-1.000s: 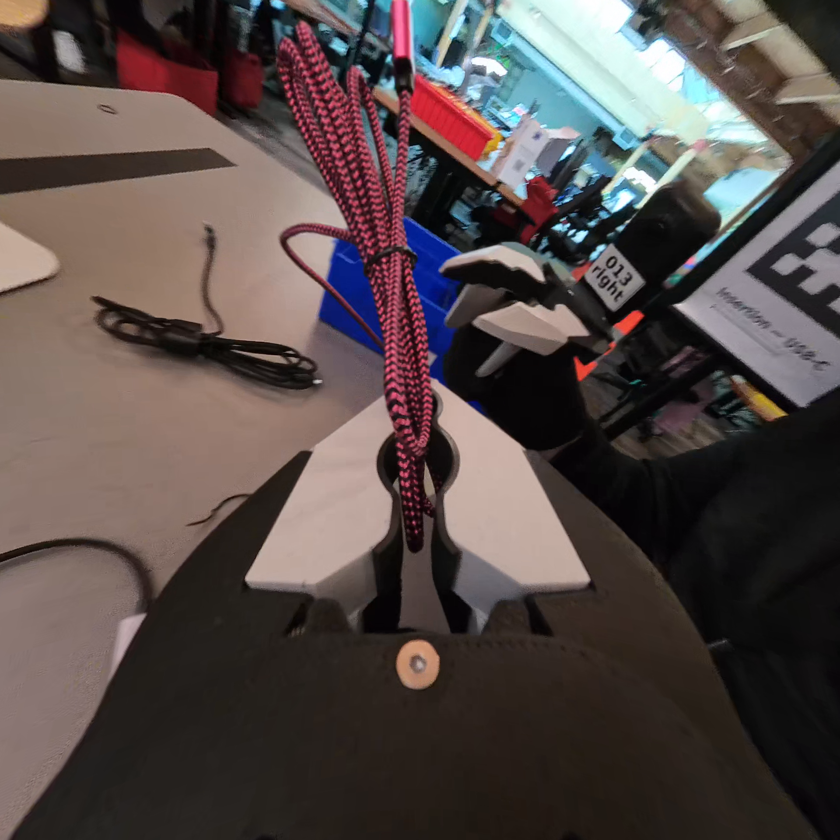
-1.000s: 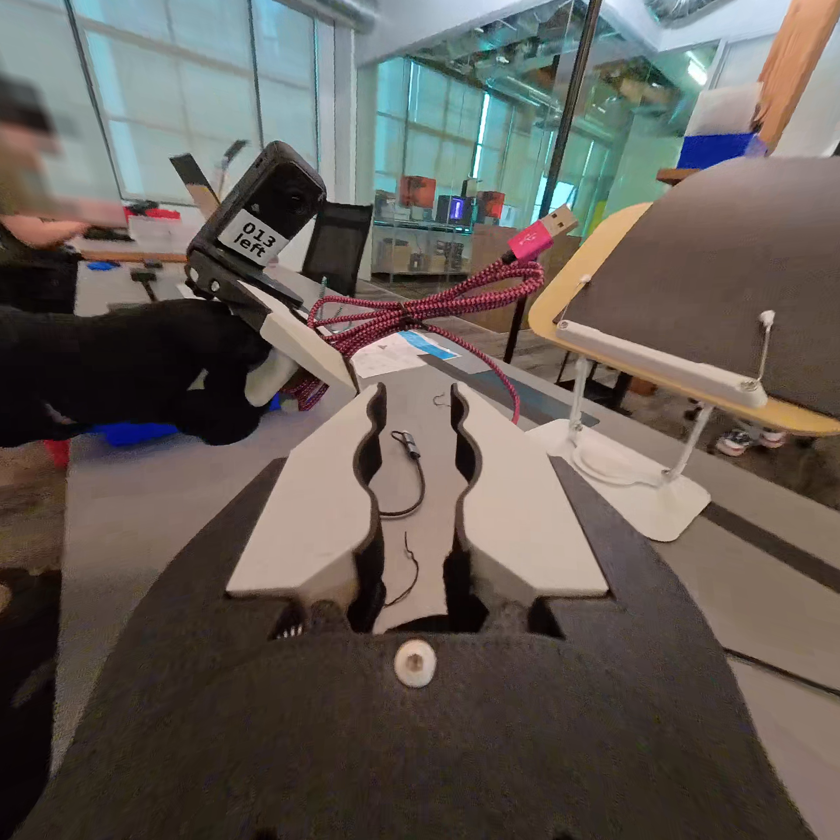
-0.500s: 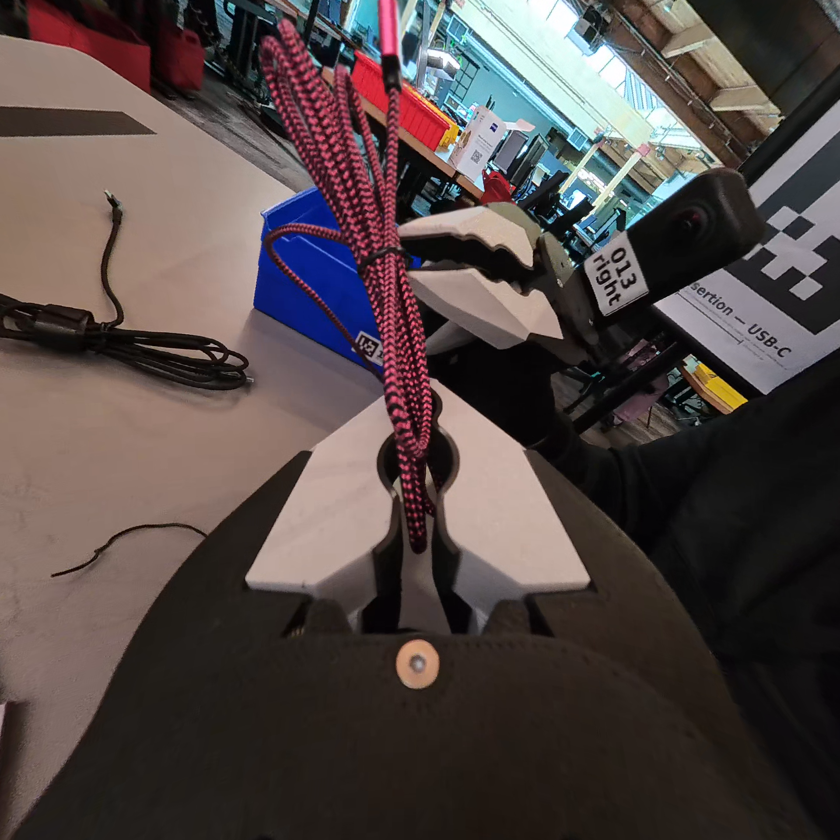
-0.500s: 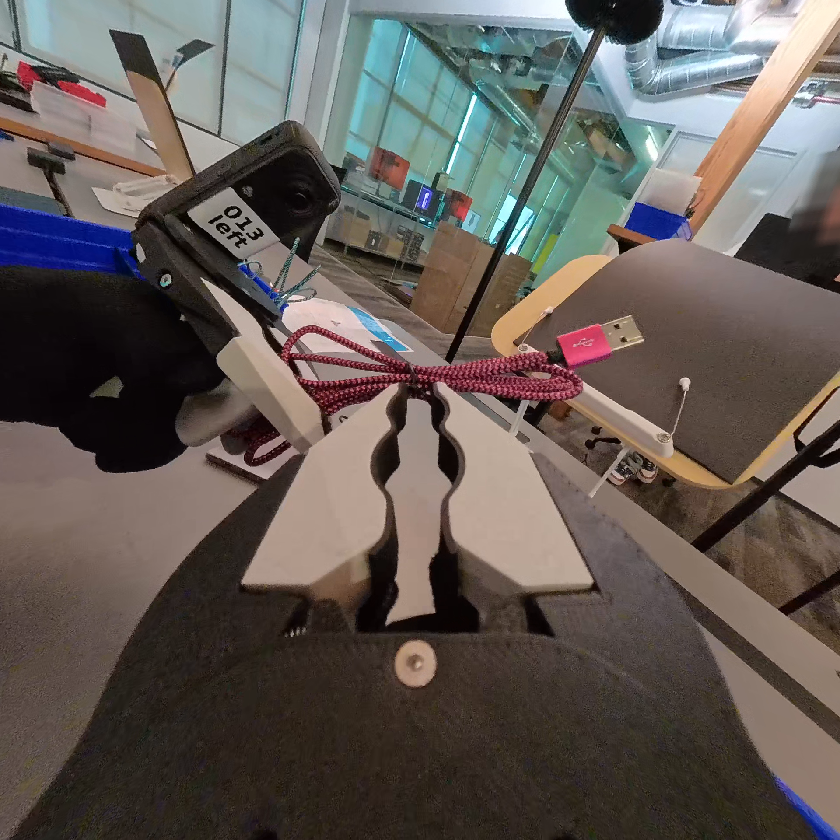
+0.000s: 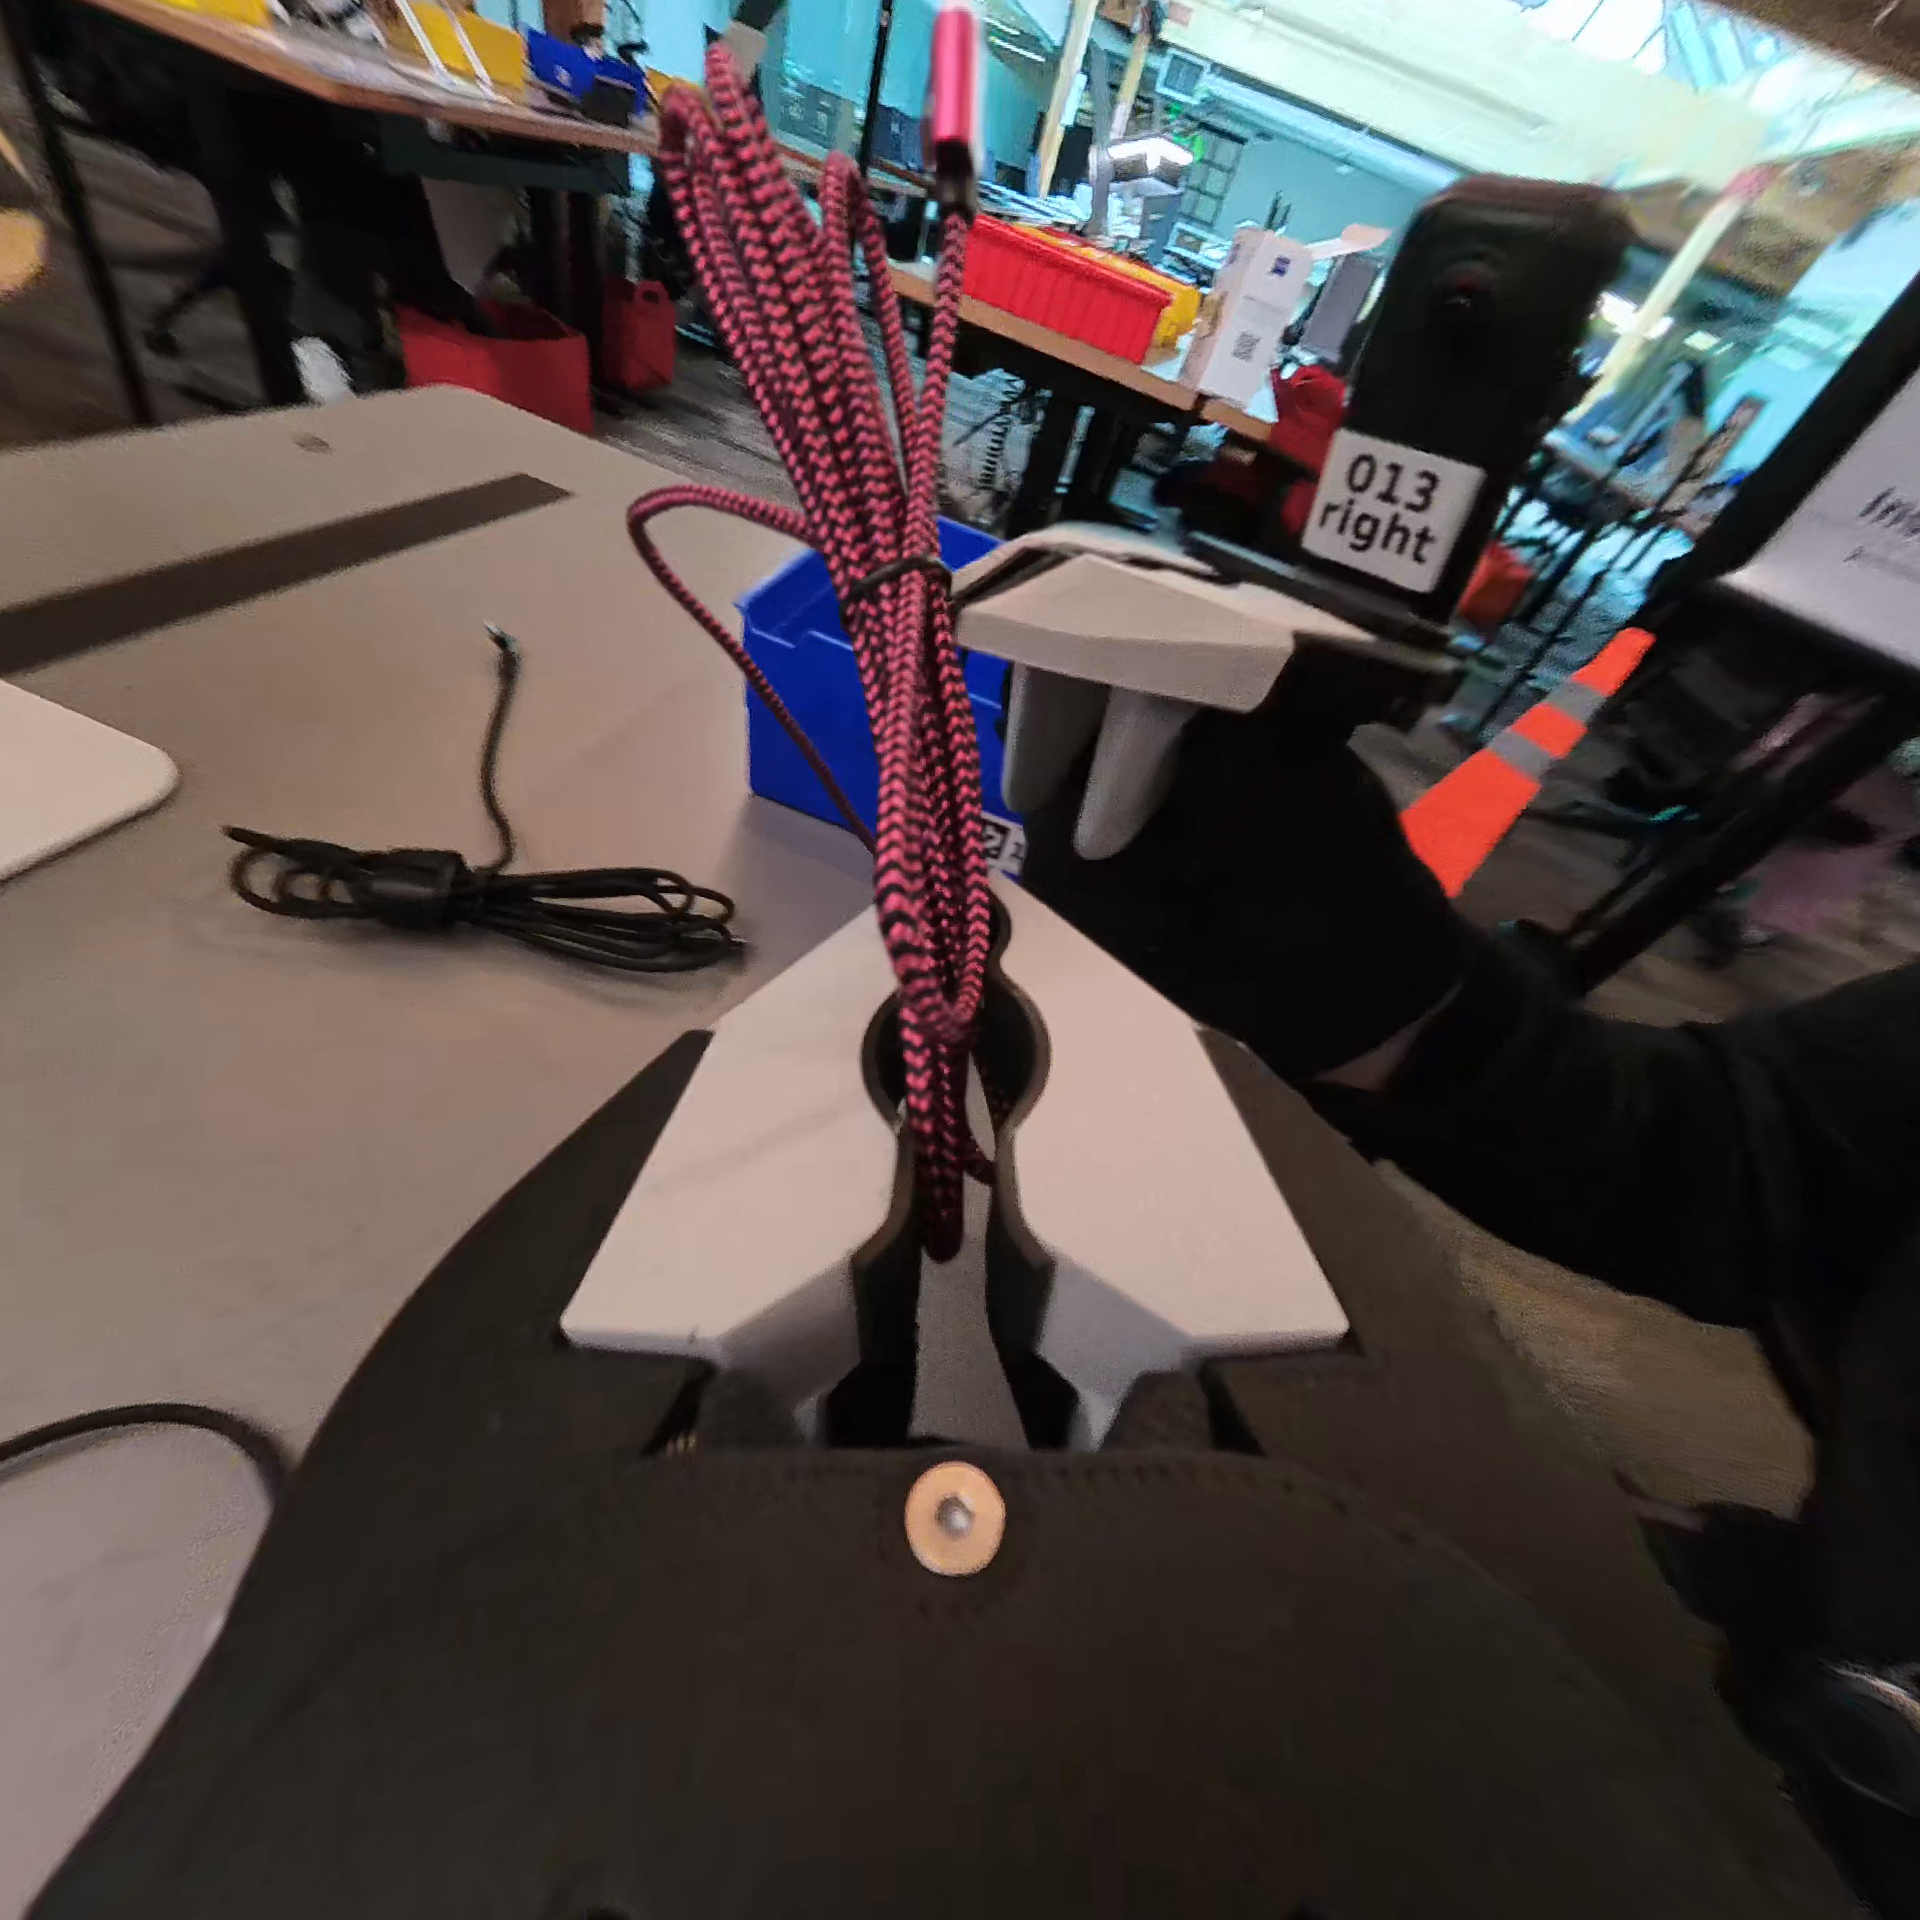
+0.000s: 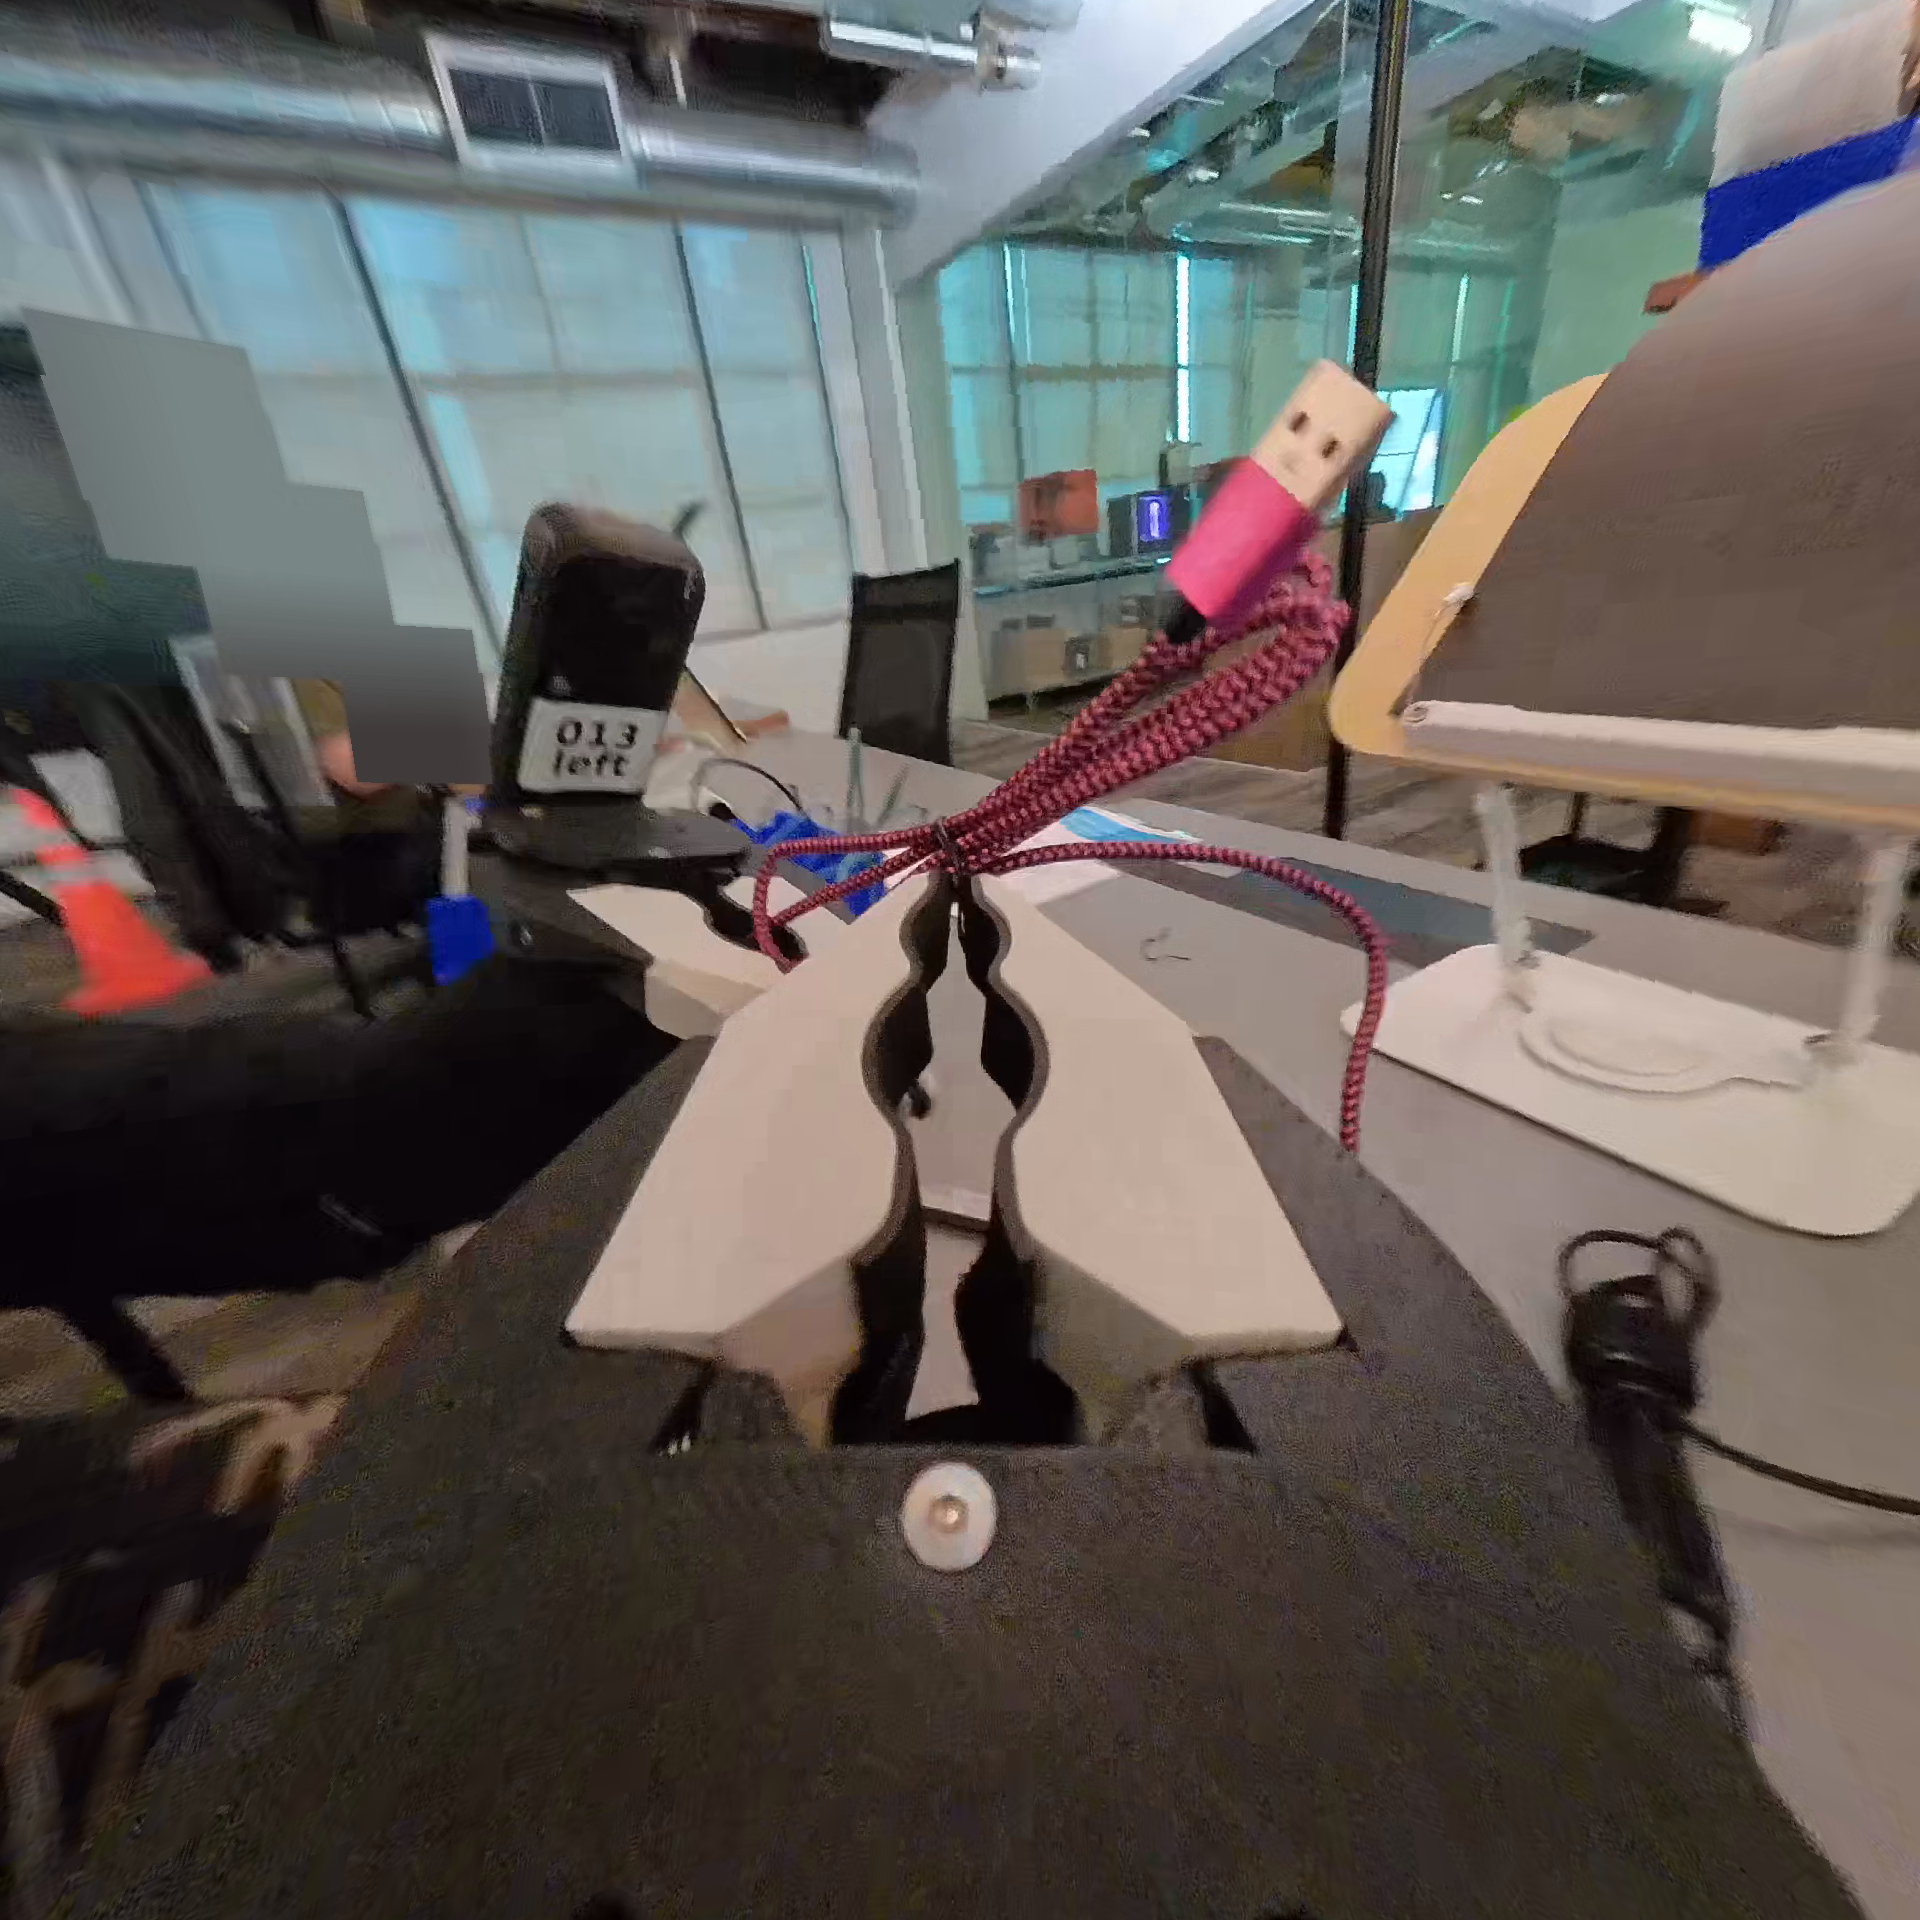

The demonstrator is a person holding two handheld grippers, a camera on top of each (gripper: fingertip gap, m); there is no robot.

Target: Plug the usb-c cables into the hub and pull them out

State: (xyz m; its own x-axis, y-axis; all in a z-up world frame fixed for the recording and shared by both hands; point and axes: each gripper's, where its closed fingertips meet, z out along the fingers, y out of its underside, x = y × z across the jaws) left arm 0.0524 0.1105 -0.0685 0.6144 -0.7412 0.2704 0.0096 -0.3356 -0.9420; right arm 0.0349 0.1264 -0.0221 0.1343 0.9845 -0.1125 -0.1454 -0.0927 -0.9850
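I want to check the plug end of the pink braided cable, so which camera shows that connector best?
The right wrist view. There the pink plug faces the camera, slightly blurred, with its metal end and two holes visible. In the left wrist view the same plug stands edge-on at the top of the frame, so only its pink shell shows.

Bright daylight from windows, wide-angle bending at edges, motion blur throughout
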